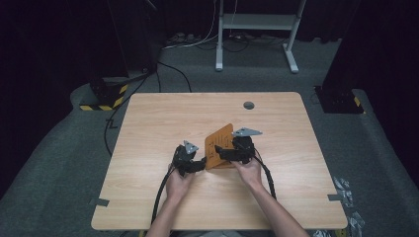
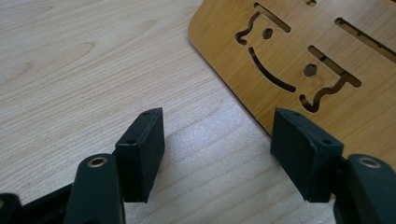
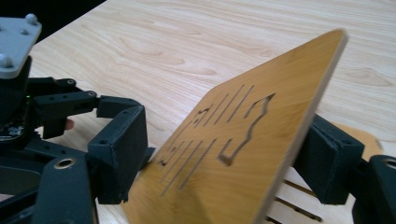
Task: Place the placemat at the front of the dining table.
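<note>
Here, in the high view, a person works at a pale wooden table with a gripper in each hand, both near the middle of the frame. The task's things appear to be two thin bamboo panels with cut-out slots, probably parts that fit or fold together.

The upper panel stands tilted, its far edge raised toward the upper right of the right gripper view and its lower edge down at the bottom centre. The right gripper straddles it: one black jaw lies at the lower left against the panel's face, the other at the lower right behind its back face. The jaws stand wide, and whether the pads actually press on the wood cannot be told; the tilt suggests the panel is propped or steadied by them, perhaps to swing it up off its partner.

The flat panel lies on the table in the upper right of the left gripper view, its rounded corner pointing to the centre. The left gripper hovers low over the tabletop with jaws apart and nothing between them; the right-hand jaw sits just at the panel's edge, seemingly placed to hold that panel down or to stop it sliding.
</note>
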`<action>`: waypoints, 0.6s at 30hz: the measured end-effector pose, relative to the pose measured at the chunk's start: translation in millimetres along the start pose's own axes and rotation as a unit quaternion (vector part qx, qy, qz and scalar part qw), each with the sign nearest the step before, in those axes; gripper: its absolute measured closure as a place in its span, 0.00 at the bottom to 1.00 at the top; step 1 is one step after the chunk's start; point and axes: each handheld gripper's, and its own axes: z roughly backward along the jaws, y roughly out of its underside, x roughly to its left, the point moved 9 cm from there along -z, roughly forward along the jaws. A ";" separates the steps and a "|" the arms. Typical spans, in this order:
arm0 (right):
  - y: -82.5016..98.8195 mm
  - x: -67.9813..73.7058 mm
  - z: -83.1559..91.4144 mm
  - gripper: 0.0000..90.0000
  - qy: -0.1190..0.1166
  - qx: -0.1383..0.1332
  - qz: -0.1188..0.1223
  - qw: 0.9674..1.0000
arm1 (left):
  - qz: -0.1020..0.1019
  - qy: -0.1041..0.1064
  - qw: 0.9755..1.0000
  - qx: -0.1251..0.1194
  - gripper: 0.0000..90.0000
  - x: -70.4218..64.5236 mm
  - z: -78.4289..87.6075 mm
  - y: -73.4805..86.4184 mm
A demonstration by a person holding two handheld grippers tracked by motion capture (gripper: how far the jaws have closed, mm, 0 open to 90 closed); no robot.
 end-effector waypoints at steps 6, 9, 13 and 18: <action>2.0 7.5 -6.0 0.25 0.001 0.004 0.012 1.000 | 0.000 0.000 1.000 0.000 0.39 0.0 0.0 0.0; 3.2 8.6 -7.0 0.23 -0.003 0.006 0.008 1.000 | 0.000 0.000 1.000 0.000 0.39 0.0 0.0 -0.1; 5.9 11.0 -7.6 0.25 -0.021 0.003 0.003 1.000 | 0.001 0.000 1.000 0.000 0.39 -0.2 -0.1 -0.1; 13.3 19.8 -13.4 0.33 -0.031 0.004 0.006 0.999 | 0.003 -0.001 1.000 -0.001 0.39 -0.4 -0.3 -0.2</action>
